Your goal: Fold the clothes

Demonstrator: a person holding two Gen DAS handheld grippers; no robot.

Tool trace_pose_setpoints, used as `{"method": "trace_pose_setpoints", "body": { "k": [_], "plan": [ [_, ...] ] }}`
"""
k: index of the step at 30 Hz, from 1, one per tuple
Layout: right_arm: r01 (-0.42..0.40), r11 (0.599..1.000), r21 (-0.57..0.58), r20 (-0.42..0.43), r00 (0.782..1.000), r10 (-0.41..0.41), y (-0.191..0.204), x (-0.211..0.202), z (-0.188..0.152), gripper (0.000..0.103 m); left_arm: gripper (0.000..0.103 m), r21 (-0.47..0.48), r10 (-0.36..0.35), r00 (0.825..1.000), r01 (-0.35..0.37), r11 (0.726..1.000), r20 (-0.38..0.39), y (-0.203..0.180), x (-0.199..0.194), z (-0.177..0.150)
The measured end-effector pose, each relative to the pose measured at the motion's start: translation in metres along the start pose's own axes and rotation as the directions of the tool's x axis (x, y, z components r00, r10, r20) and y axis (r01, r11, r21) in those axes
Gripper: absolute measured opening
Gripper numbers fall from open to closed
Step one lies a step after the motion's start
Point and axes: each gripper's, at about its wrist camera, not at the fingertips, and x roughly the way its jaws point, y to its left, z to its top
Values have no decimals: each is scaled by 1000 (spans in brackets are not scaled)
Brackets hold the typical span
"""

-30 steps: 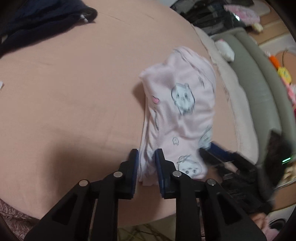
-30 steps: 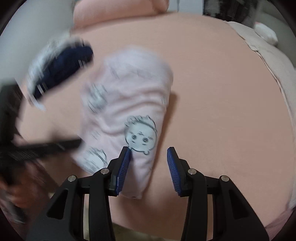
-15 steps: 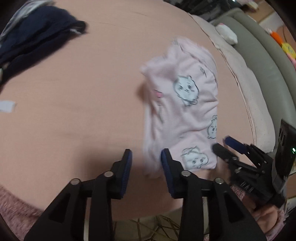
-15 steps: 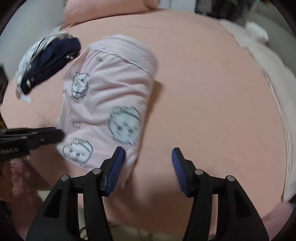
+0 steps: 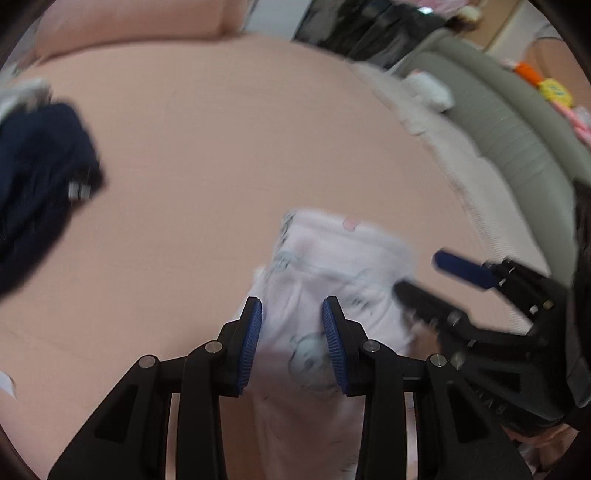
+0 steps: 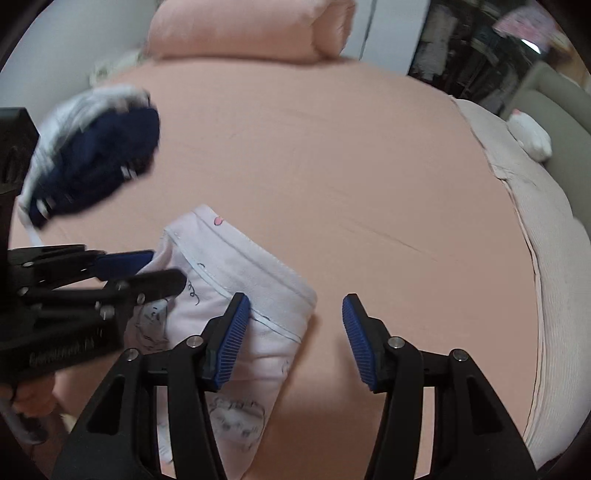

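A pale pink garment printed with cartoon faces lies folded lengthwise on the peach bed sheet. Its waistband end points away from me. My left gripper is open above the garment's near part; the cloth shows in the gap and the pads do not squeeze it. My right gripper is open too, its left finger over the garment's right edge and its right finger over bare sheet. Each wrist view shows the other gripper: the right gripper and the left gripper, both at the garment's sides.
A crumpled navy garment with white cloth under it lies at the far left of the bed. A peach pillow marks the head end. A pale blanket, a white plush and a grey sofa line the right side.
The left gripper let go of the garment's near edge and widened; the right widened as well. Both moved forward over the garment, so it now sits close under the fingers.
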Motion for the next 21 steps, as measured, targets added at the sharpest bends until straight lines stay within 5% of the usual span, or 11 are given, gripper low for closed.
{"method": "trace_pose_setpoints", "body": {
  "k": [4,13,21],
  "plan": [
    [-38,997,61,-8,999,38,-16,14,-12,54,36,-80,-30,999,27,996,-43,21,13,-5],
    [-163,952,259,-36,983,178,-36,32,-9,60,35,-53,-32,999,31,998,-7,7,11,-9],
    [-203,942,267,-6,977,213,-41,-24,-87,60,42,-89,12,999,-16,996,-49,0,-26,-56]
  ]
}}
